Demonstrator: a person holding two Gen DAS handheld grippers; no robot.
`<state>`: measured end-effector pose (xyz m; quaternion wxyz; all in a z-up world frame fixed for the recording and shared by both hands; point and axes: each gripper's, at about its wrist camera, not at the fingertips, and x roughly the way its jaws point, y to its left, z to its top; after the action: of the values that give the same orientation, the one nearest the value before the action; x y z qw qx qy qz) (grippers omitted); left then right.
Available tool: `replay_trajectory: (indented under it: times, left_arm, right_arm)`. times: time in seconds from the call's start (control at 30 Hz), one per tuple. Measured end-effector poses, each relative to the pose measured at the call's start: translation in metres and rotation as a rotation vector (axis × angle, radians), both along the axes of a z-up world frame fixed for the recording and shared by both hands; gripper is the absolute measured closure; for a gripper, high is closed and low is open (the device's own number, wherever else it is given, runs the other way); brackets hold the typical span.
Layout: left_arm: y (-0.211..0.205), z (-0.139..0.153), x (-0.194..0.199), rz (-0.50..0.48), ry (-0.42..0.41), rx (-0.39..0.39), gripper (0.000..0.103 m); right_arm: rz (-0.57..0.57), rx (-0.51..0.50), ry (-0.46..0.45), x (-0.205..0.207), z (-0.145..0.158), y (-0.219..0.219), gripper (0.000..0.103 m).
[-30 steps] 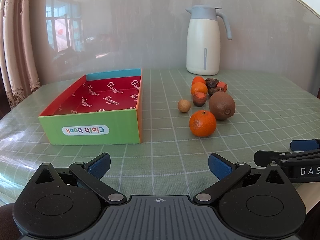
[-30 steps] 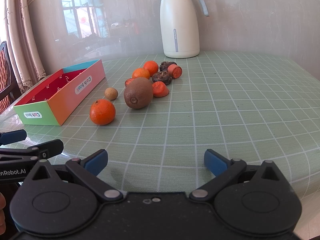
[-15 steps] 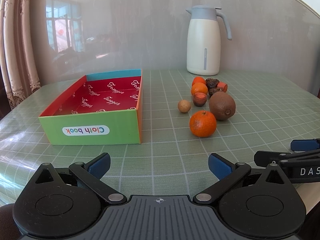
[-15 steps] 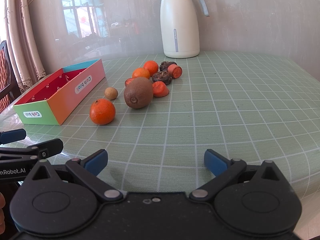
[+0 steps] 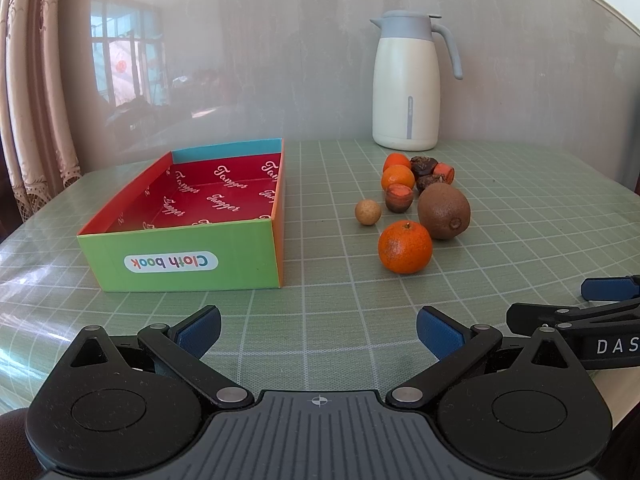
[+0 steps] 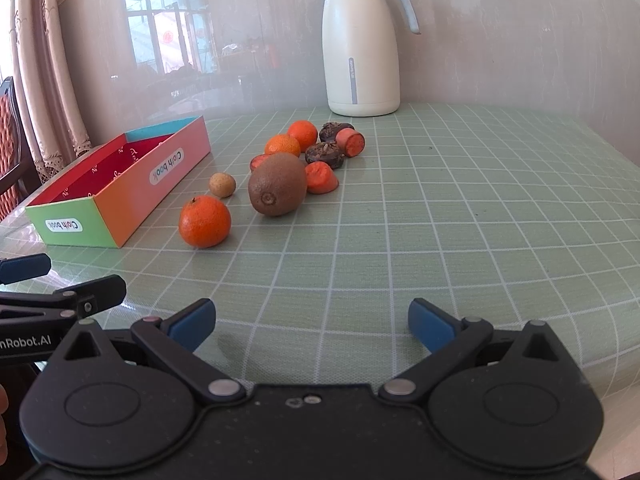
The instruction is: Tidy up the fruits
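Fruits, box labelled "Cloth book"

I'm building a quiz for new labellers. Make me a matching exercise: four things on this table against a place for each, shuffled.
Things:
1. kiwi
2. thermos jug
3. nearest tangerine
4. cardboard box

Places:
A. far end of the table
B. left of the fruit
C. closest fruit to both tools
D. just behind the nearest tangerine

Pairs: 1-D, 2-A, 3-C, 4-B
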<state>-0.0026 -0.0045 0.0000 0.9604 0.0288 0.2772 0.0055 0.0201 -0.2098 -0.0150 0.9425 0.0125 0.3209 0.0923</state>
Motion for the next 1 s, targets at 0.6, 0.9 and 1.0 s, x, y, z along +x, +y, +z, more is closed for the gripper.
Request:
replay_trajectory:
  times: [0.6,0.9,1.0]
  left_arm:
    - [-0.008,0.004,-0.004,-0.024,-0.024,0.03,0.0]
    - [-0.035,0.015,0.001,-0.131,-0.068,0.132,0.0]
    - [-0.043,0.013,0.007,-0.152,-0.063,0.141,0.0]
  right_arm:
    - [-0.038,0.049,-0.031,-0.005,0.009,-0.013,0.0]
    - [-0.132,0.122,-0.133,-0.016,0.028,-0.041,0.0]
    - [-0.163,0.126,-0.151,-0.016,0.031,-0.047,0.0]
